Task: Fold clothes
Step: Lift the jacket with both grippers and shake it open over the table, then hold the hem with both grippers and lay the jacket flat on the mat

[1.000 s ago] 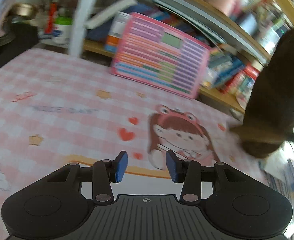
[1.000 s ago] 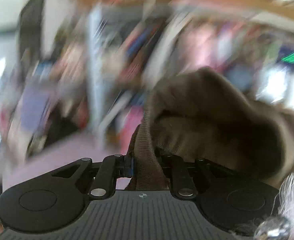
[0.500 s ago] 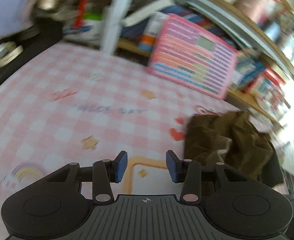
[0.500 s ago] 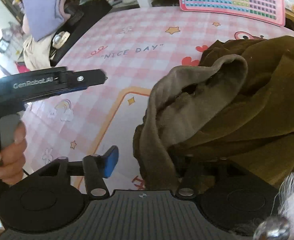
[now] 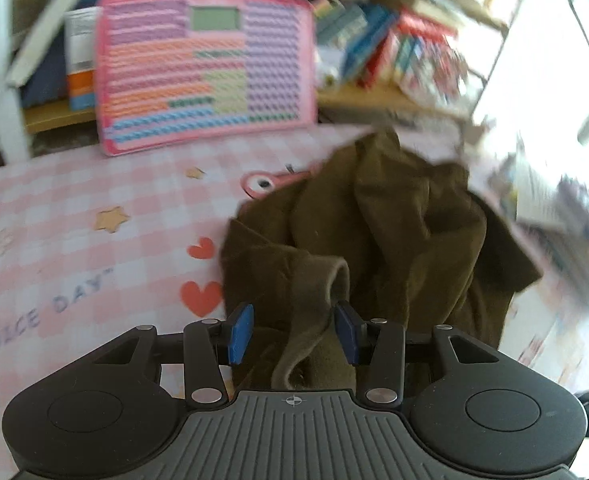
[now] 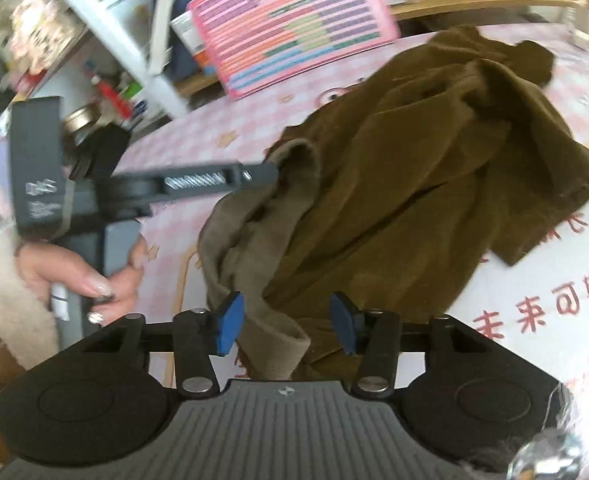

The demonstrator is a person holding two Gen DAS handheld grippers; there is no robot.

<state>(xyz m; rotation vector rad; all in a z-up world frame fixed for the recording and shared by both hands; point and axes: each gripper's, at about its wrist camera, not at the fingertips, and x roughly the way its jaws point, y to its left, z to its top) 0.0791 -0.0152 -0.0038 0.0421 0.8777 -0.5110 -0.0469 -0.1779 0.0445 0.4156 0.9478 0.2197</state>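
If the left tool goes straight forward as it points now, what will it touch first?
Most likely the brown garment. Its lighter ribbed edge already lies between the open fingers of the left tool, so contact comes almost at once; exact depth is unclear.

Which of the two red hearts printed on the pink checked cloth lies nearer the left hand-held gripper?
The larger heart, just ahead of the left hand-held gripper beside the brown garment; the smaller heart sits farther away.
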